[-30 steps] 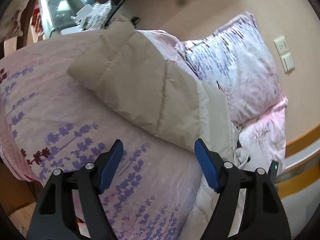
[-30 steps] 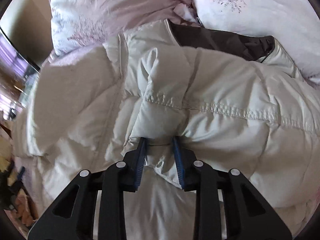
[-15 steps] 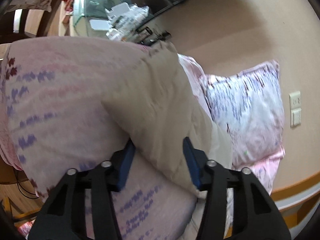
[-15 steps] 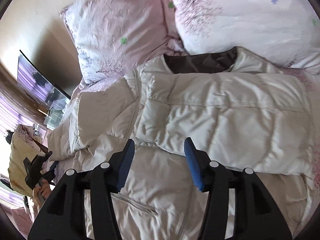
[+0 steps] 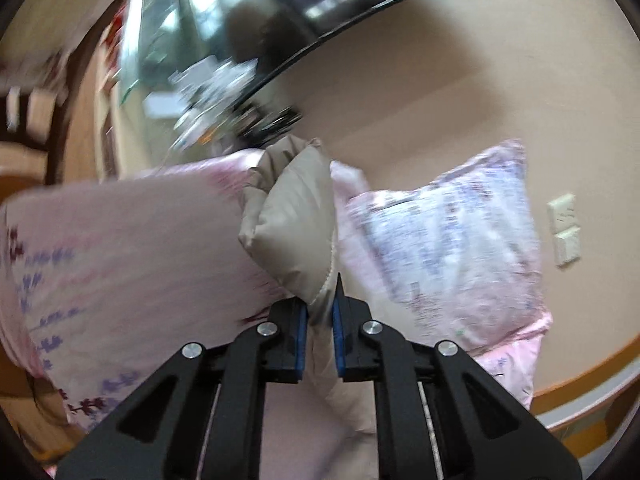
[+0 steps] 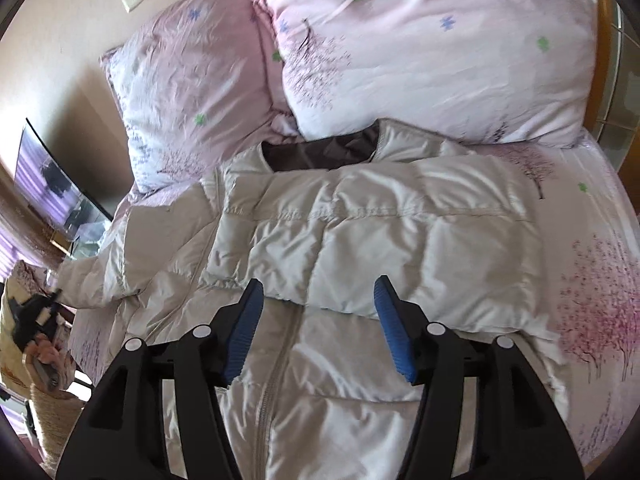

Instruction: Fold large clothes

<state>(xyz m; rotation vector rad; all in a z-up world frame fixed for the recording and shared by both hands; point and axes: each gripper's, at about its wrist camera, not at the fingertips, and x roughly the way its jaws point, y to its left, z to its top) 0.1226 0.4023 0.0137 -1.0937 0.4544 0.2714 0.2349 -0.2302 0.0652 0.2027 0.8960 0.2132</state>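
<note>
A cream quilted puffer jacket (image 6: 360,248) lies front up on the bed, dark lining at the collar (image 6: 320,152). One sleeve (image 6: 400,248) lies folded across its chest. The other sleeve (image 6: 120,268) stretches out to the left. My left gripper (image 5: 320,312) is shut on the end of that sleeve (image 5: 292,232) and holds it up off the bed; it also shows in the right wrist view (image 6: 34,316). My right gripper (image 6: 318,316) is open and empty, hovering just above the jacket's front below the folded sleeve.
Two pink floral pillows (image 6: 420,48) stand against the headboard wall behind the jacket. A pink lavender-print quilt (image 5: 120,264) covers the bed. A TV (image 6: 48,184) and a cluttered glass stand (image 5: 192,92) are at the left. Wall switches (image 5: 564,228) are at the right.
My left gripper has closed on the sleeve end and lifted it. My right gripper let go of the folded sleeve, opened wide and drew back above the jacket.
</note>
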